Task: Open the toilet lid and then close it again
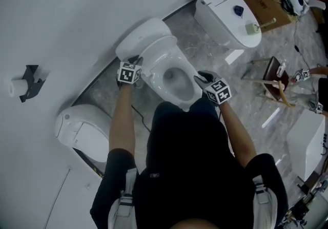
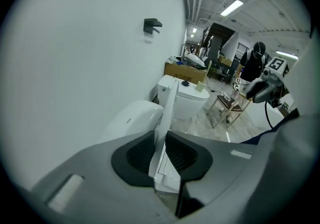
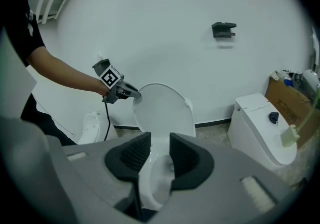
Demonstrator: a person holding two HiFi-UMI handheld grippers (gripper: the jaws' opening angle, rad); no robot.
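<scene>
**Item:** toilet lid (image 3: 162, 110), white, raised, standing near upright behind the bowl (image 1: 154, 77), its back toward the wall; long axis runs up and down

**Left hand-held gripper** (image 3: 135, 95): clamped on the lid's upper left edge, so it is the nearer of the two and already on the thing

**Right hand-held gripper** (image 1: 200, 78): jaws partway apart with nothing pinched, low by the bowl's right front rim; the lid lies above and beyond it

**Coming move, as I judge it:** the lid swings forward and down onto the bowl, toward the person

**Views:**
- Right gripper view: the lid face-on, with the grip point
- Left gripper view: only the lid's thin edge between the pads
- Head view: the lid foreshortened from above
</scene>
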